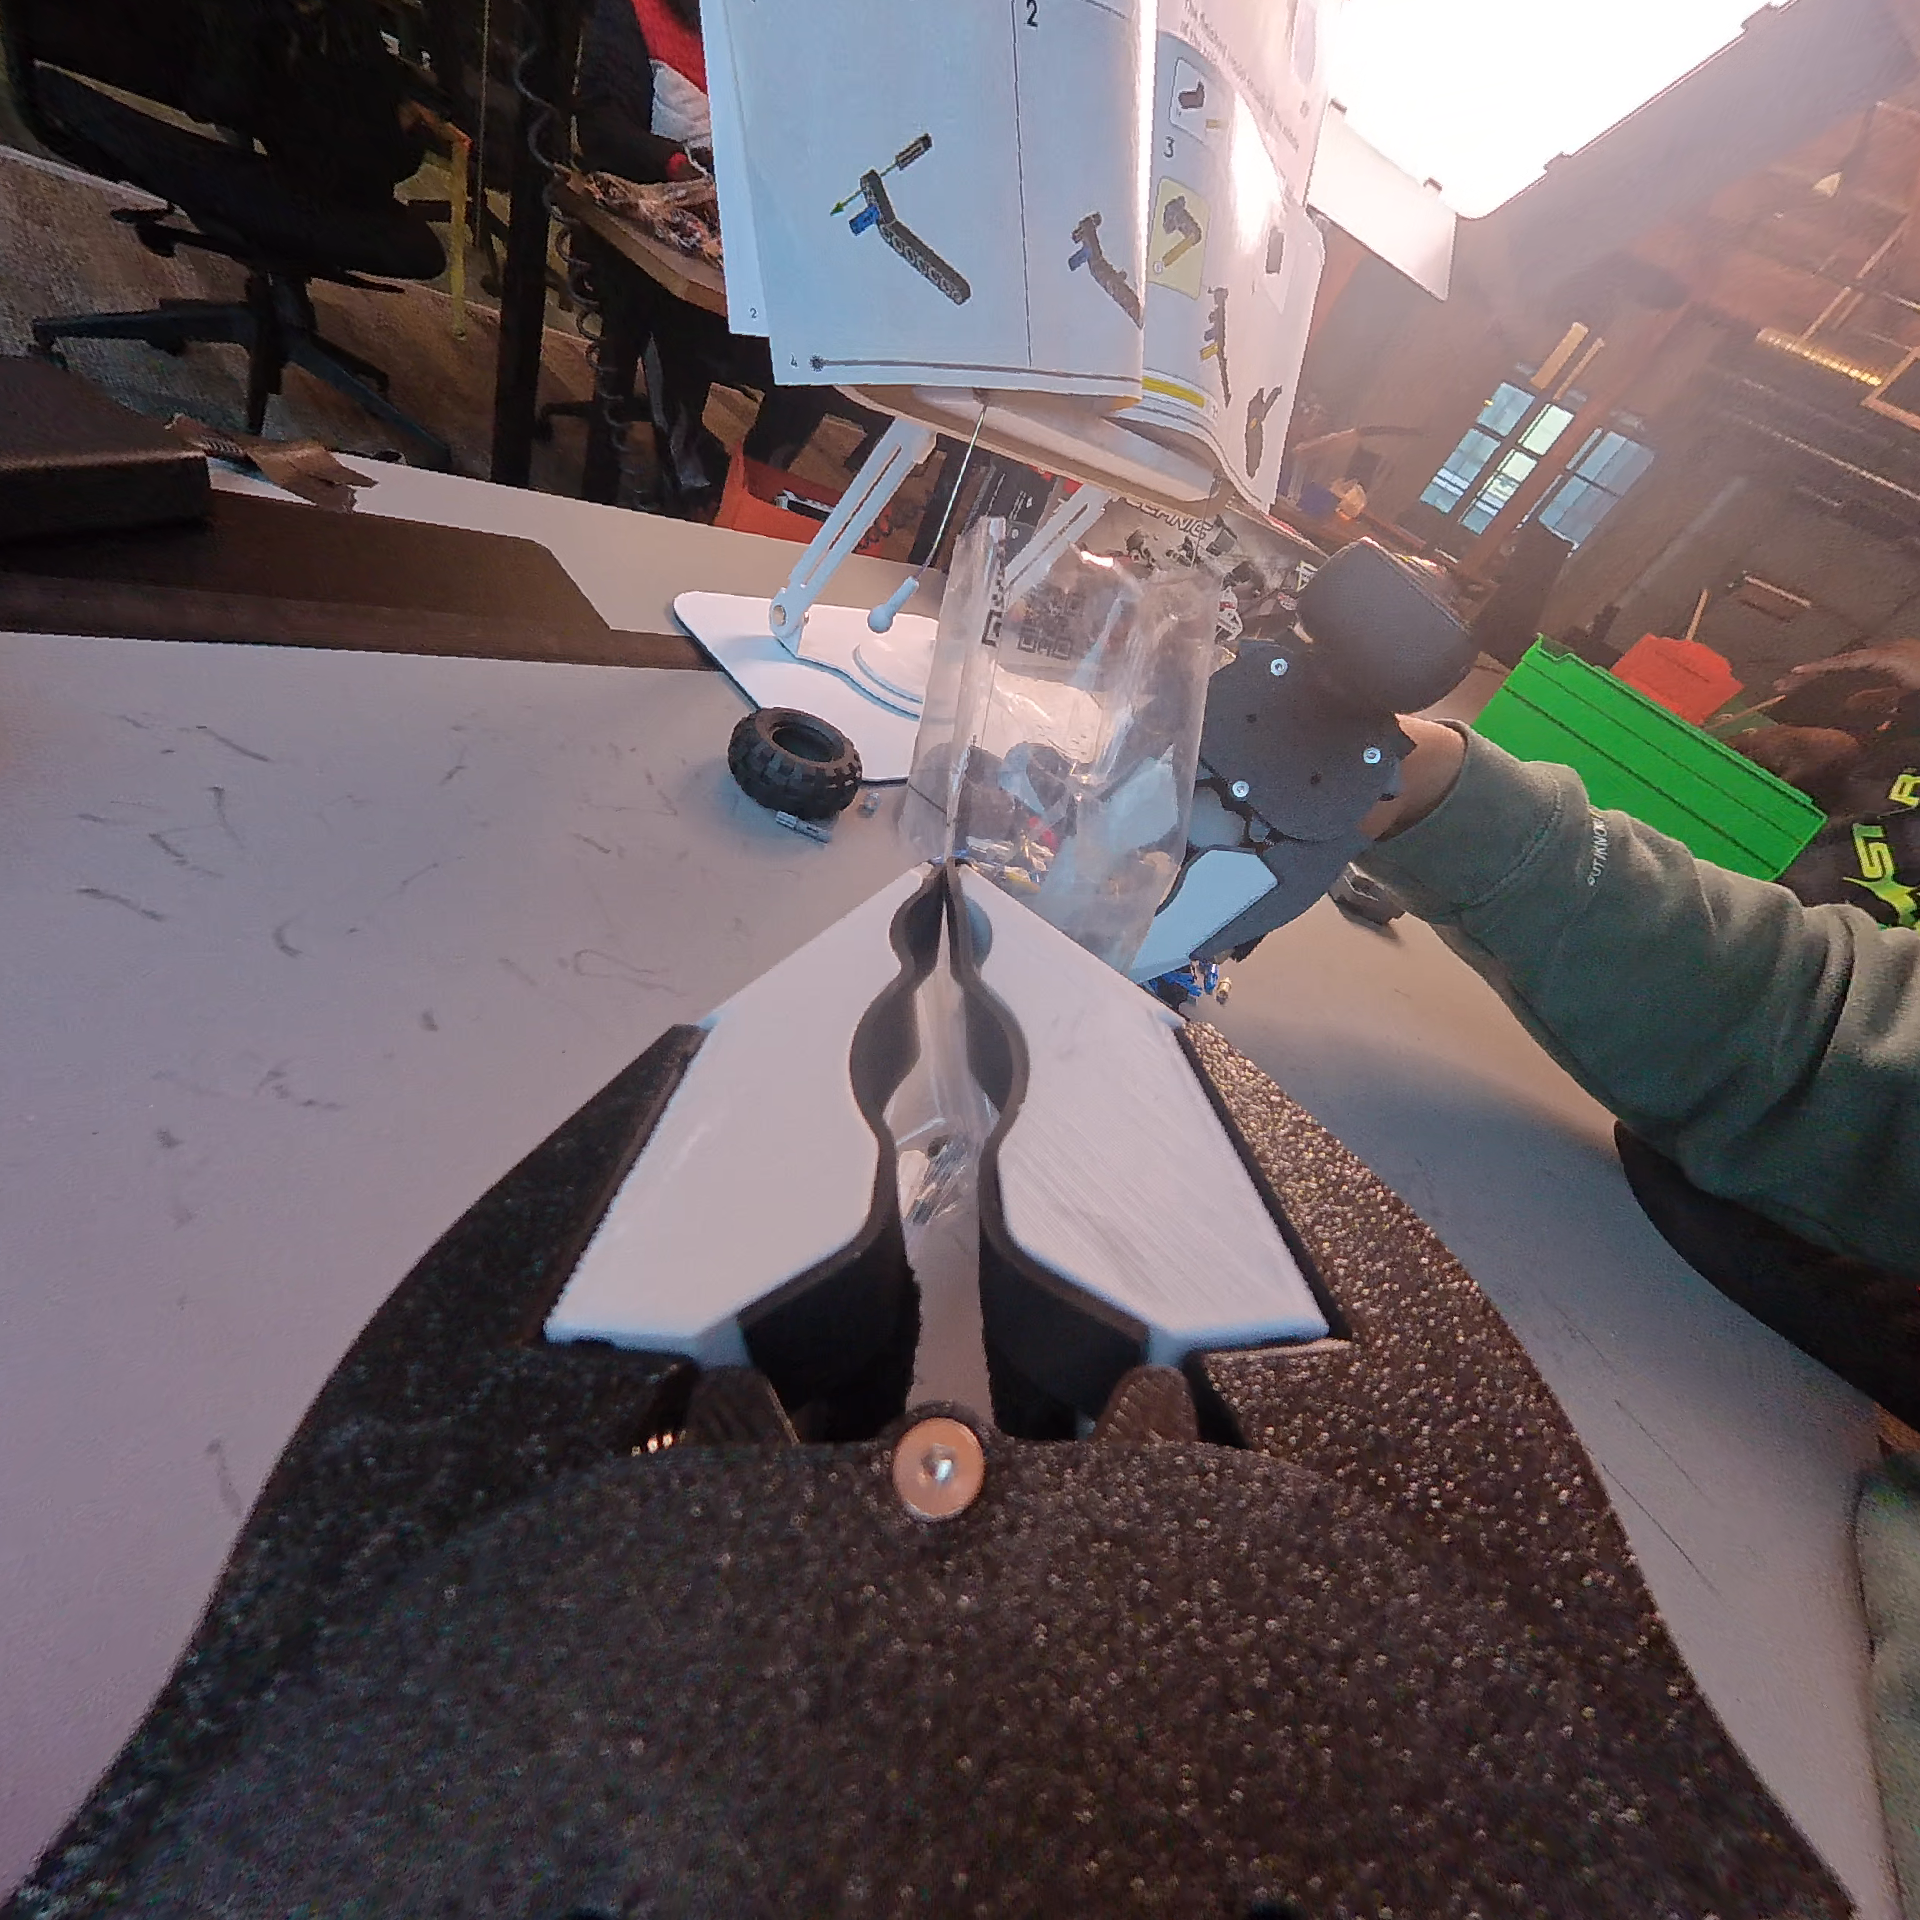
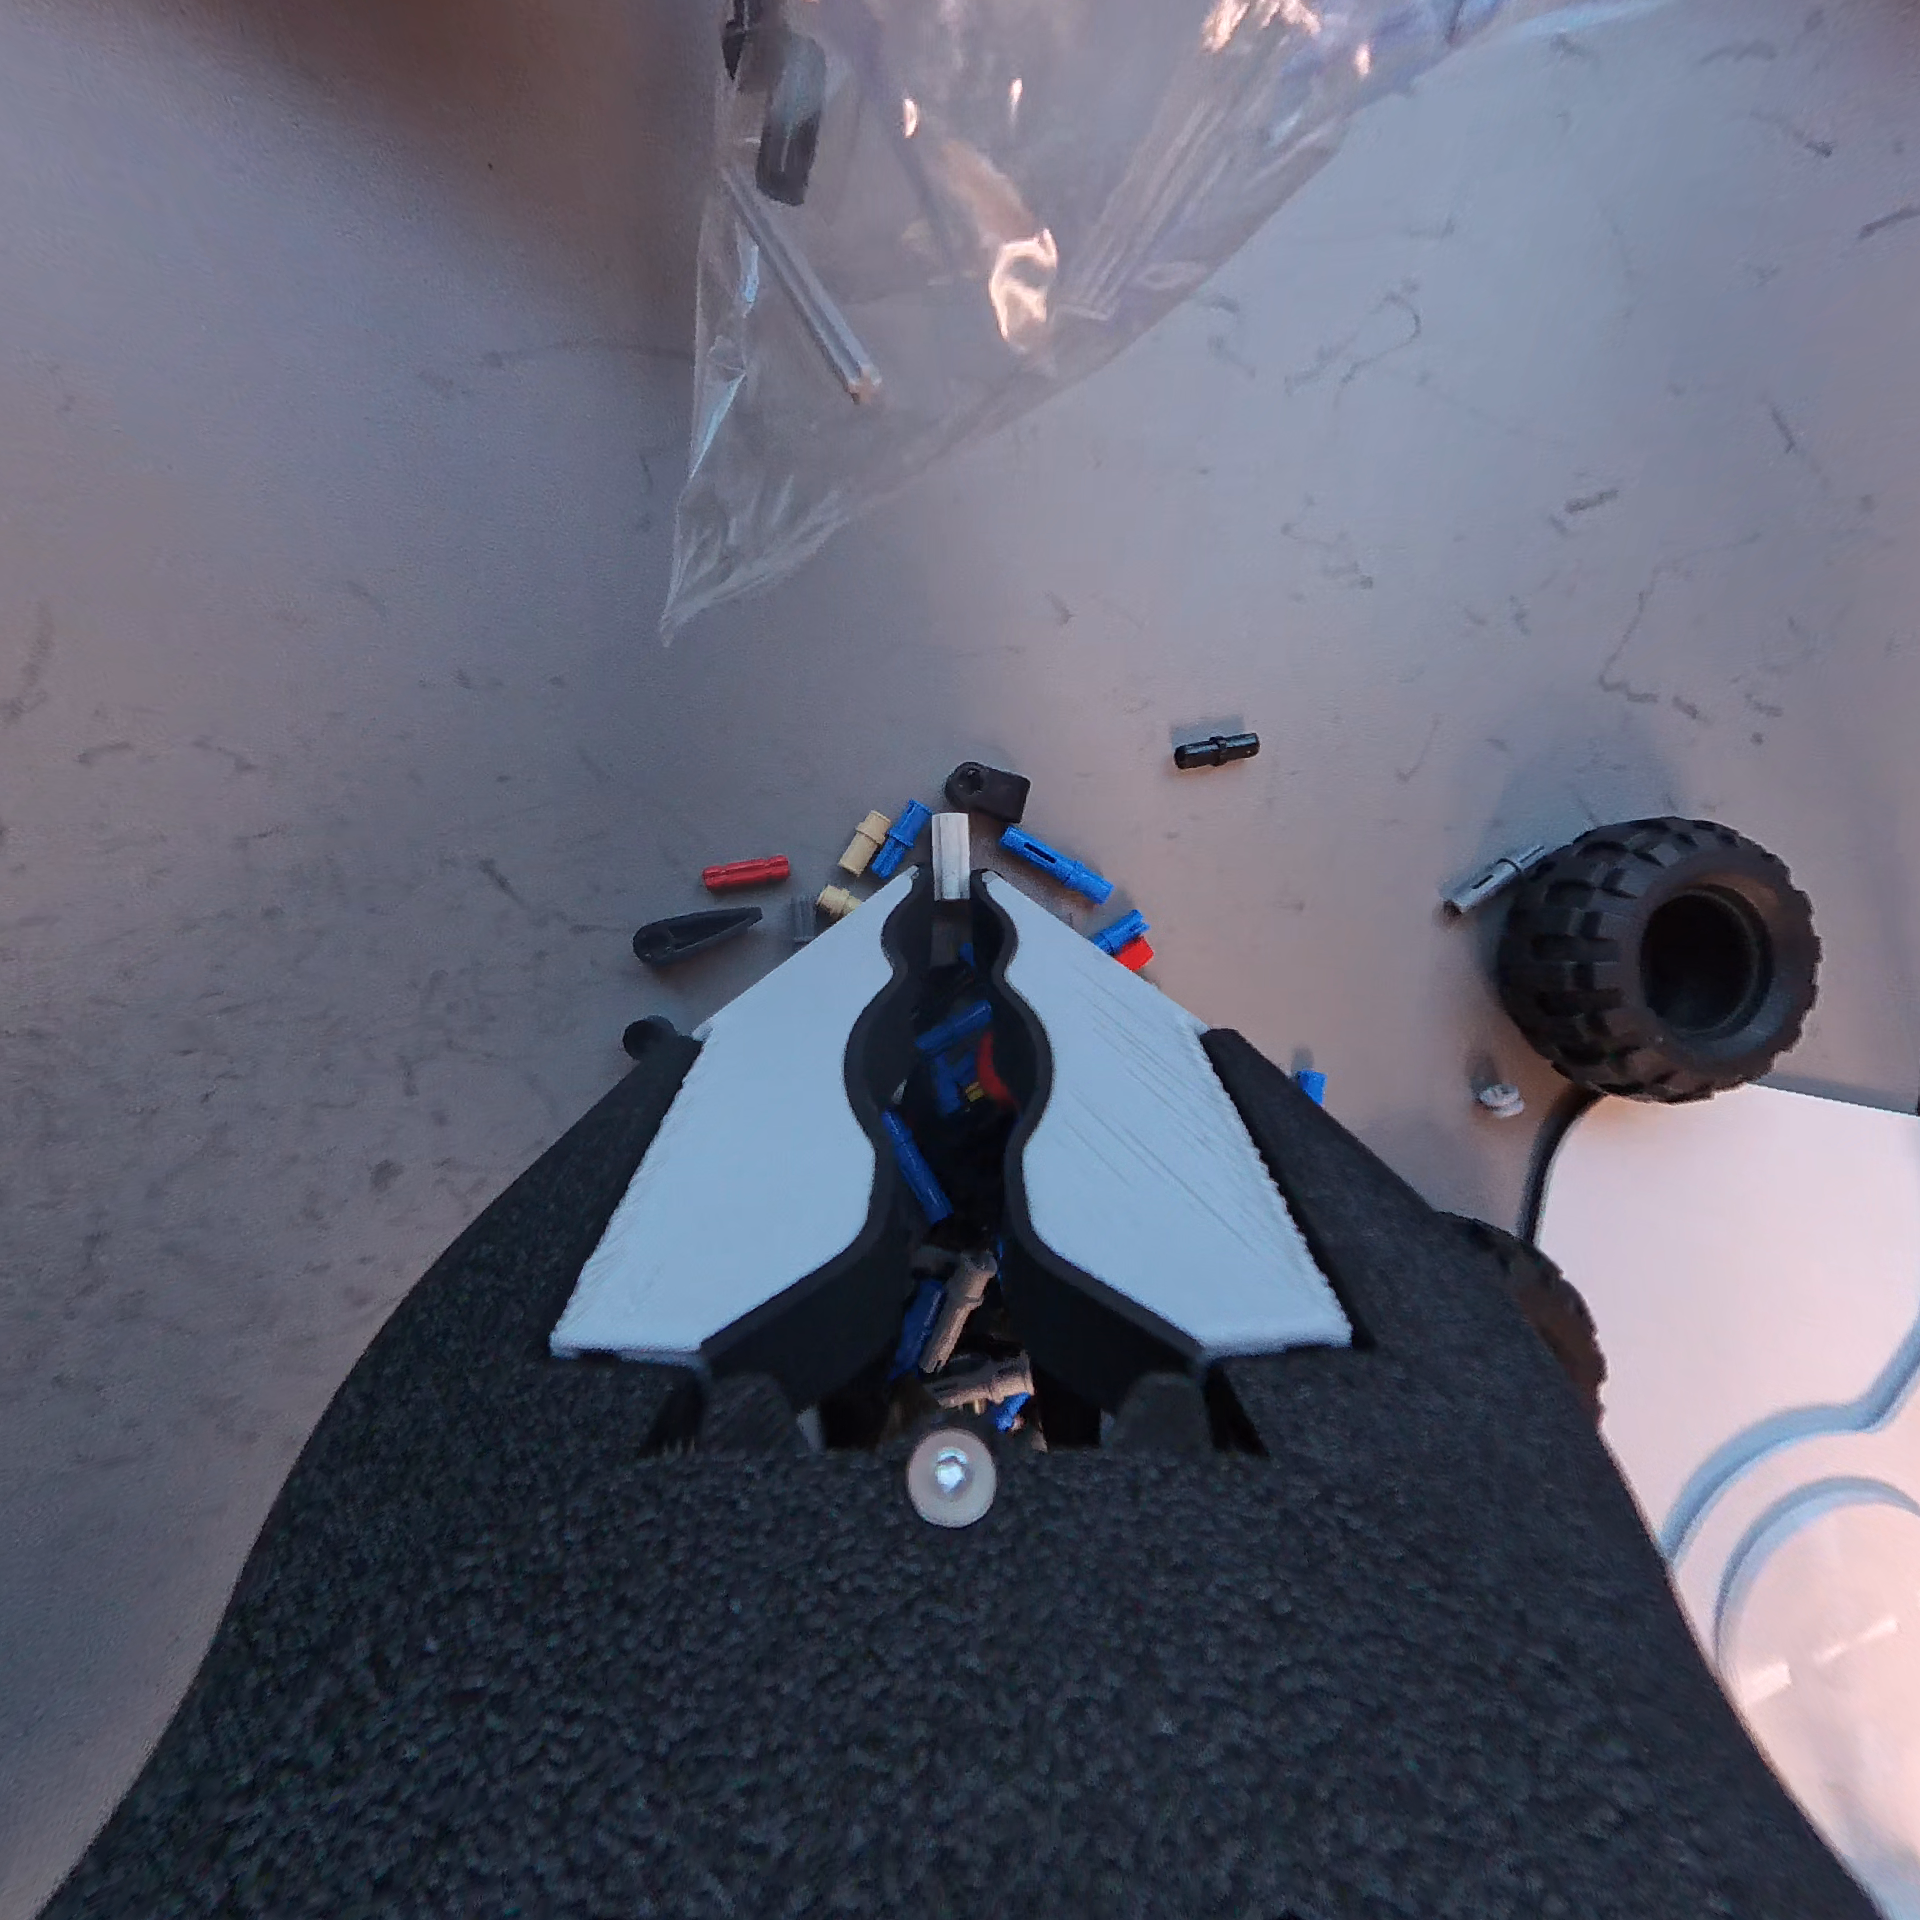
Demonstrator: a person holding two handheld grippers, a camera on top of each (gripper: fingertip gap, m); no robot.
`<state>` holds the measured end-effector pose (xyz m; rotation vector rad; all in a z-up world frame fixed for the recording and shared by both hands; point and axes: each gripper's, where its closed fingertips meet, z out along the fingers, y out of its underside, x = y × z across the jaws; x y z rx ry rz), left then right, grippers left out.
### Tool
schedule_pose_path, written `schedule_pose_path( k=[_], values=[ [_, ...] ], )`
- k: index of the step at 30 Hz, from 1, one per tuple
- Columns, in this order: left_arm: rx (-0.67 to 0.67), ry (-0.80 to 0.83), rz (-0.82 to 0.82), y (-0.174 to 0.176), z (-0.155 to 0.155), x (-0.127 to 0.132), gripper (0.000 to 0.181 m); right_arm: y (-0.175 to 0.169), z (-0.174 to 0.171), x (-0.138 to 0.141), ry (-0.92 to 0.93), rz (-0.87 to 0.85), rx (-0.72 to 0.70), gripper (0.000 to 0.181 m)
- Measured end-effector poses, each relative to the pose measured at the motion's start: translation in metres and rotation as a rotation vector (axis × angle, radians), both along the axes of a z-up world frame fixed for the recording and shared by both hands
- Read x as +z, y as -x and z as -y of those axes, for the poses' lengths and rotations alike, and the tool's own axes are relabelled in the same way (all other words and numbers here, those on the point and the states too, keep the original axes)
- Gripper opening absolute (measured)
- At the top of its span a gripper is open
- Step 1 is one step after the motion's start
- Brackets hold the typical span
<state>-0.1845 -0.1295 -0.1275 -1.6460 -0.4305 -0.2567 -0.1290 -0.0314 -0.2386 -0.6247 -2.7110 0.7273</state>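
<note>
1. Left wrist view: left tongs (image 1: 943,883) are pressed together on a corner of the clear bag (image 1: 1049,748); film runs back between the jaws. The bag hangs off the tabletop (image 1: 312,935), so the pinch at its edge is what carries it.
2. Right tongs (image 1: 1174,935) sit on the bag's far side, low by the tabletop, held by a hand in a green sleeve (image 1: 1662,935).
3. Right wrist view: right tongs (image 2: 948,878) are nearly together, with a small white piece (image 2: 950,854) at the tips. Cannot tell whether it is clamped or merely lies there.
4. Loose parts are scattered around those tips: blue pins (image 2: 1055,862), a red pin (image 2: 745,872), tan pins (image 2: 864,840) and black pieces (image 2: 987,790). They lie under the raised bag, which judging by position explains the pile.
5. A black pin (image 2: 1216,750) lies apart; a tyre (image 2: 1657,956) rests on its side farther right, a grey axle (image 2: 1491,878) touching it.
6. Tabletop: pale grey, scuffed with dark marks.
7. Beyond: a white stand (image 1: 810,644) carries an open booklet (image 1: 935,187); a green bin (image 1: 1642,769) sits at right, an office chair (image 1: 239,208) behind left, and windows (image 1: 1538,468) far off.
</note>
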Motion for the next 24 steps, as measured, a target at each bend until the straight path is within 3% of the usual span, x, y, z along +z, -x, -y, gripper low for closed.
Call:
schedule_pose_path(
  k=[3,7,14,17,19,24],
  values=[
    [0.001,0.000,0.000,0.000,0.000,0.000,0.000,0.000,-0.001,0.009,0.043,-0.010,-0.009,0.006],
    [-0.006,0.013,-0.001,-0.001,-0.001,-0.003,0.000,0.001,0.000,0.041,0.155,-0.062,-0.019,0.006],
    [-0.071,0.028,-0.021,-0.014,-0.009,-0.007,0.000,0.000,0.021,0.164,0.472,-0.292,0.039,0.006],
    [-0.094,0.041,-0.032,-0.020,-0.013,-0.009,0.000,0.008,0.030,0.169,0.397,-0.321,0.045,0.006],
    [-0.107,0.037,-0.040,-0.024,-0.014,-0.008,0.000,0.016,0.032,0.162,0.345,-0.320,0.016,0.016],
    [-0.096,0.024,-0.043,-0.022,-0.012,-0.005,0.000,0.026,0.022,0.178,0.492,-0.372,-0.086,0.024]
  ],
)
